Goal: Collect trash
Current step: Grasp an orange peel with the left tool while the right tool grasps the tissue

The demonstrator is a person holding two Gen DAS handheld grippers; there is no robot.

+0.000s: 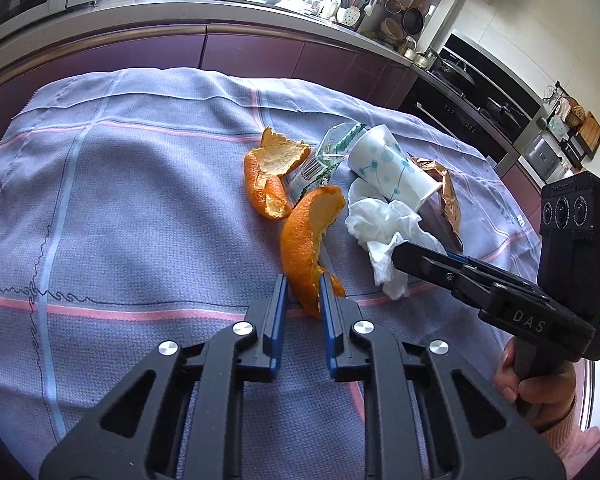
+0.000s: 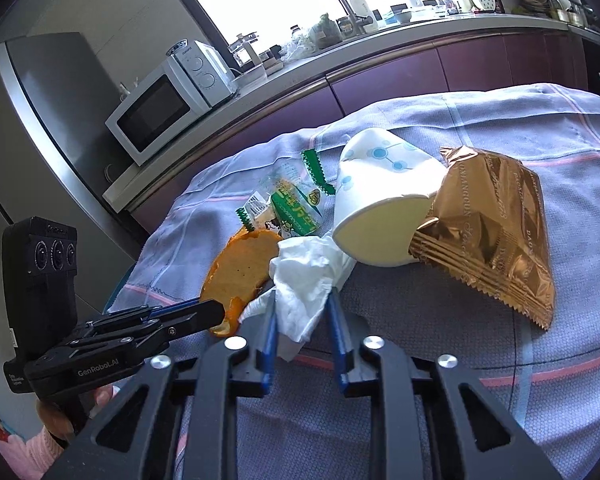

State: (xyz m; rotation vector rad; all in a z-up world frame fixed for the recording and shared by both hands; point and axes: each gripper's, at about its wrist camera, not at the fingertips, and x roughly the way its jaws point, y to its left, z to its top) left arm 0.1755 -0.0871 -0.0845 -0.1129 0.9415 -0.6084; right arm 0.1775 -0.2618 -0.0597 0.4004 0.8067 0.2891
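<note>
Trash lies on a blue checked cloth (image 1: 140,200). My left gripper (image 1: 303,280) is shut on the near end of a long orange peel (image 1: 306,236), which also shows in the right wrist view (image 2: 240,268). A second orange peel (image 1: 274,168) lies behind it. My right gripper (image 2: 302,298) is shut on a crumpled white tissue (image 2: 304,276); the tissue also shows in the left wrist view (image 1: 384,228). A tipped paper cup (image 2: 380,204), a green-and-clear wrapper (image 2: 292,204) and a gold foil snack bag (image 2: 496,232) lie just beyond.
A purple-fronted kitchen counter (image 2: 420,68) runs behind the table. A microwave (image 2: 160,112) and a fridge (image 2: 48,112) stand to the left. An oven and a stove (image 1: 472,92) are at the far right. The cloth's left half (image 1: 100,220) holds no items.
</note>
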